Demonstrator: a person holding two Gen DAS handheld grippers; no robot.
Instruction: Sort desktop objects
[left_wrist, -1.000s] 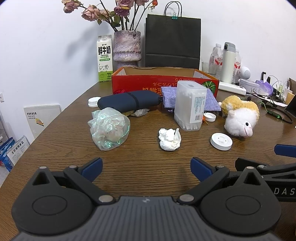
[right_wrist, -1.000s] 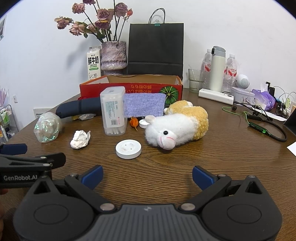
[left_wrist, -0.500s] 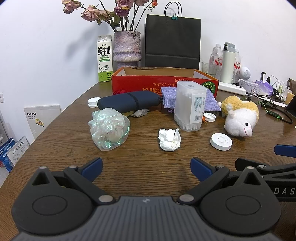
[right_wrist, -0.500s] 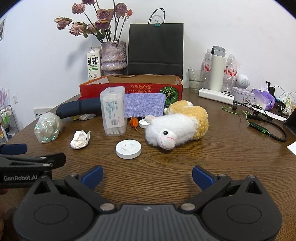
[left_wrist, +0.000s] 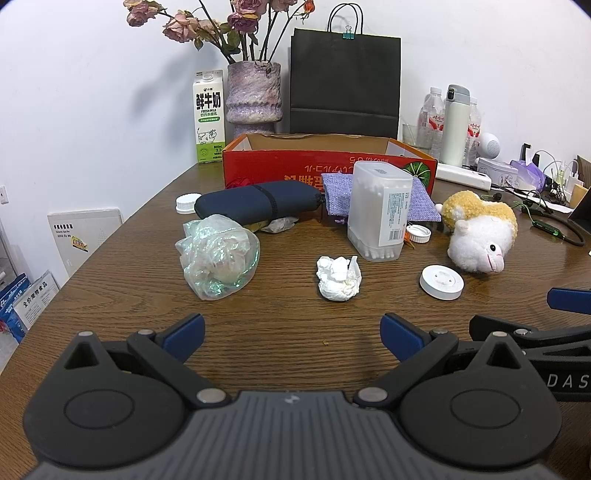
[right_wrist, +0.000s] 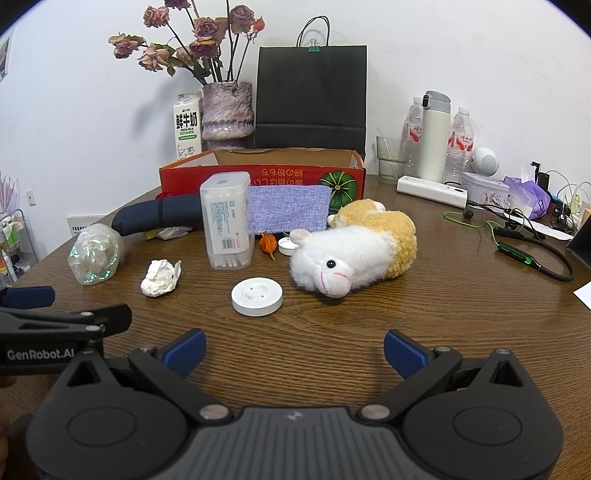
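Note:
On the wooden table lie a crumpled plastic bag (left_wrist: 218, 254), a white tissue wad (left_wrist: 338, 277), a white round disc (left_wrist: 441, 282), a plush sheep (left_wrist: 478, 232), a clear box of cotton swabs (left_wrist: 379, 211), a dark blue pouch (left_wrist: 258, 201) and a purple cloth (left_wrist: 421, 201). An open red cardboard box (left_wrist: 328, 162) stands behind them. My left gripper (left_wrist: 291, 334) is open and empty, short of the tissue. My right gripper (right_wrist: 294, 345) is open and empty, short of the disc (right_wrist: 257, 296) and sheep (right_wrist: 351, 251).
A milk carton (left_wrist: 209, 117), a vase of dried roses (left_wrist: 254, 96) and a black paper bag (left_wrist: 344, 83) stand at the back. Bottles, a thermos (right_wrist: 436, 136), a power strip (right_wrist: 432, 190) and cables (right_wrist: 532, 254) crowd the right side. Small caps (left_wrist: 185, 202) lie near the pouch.

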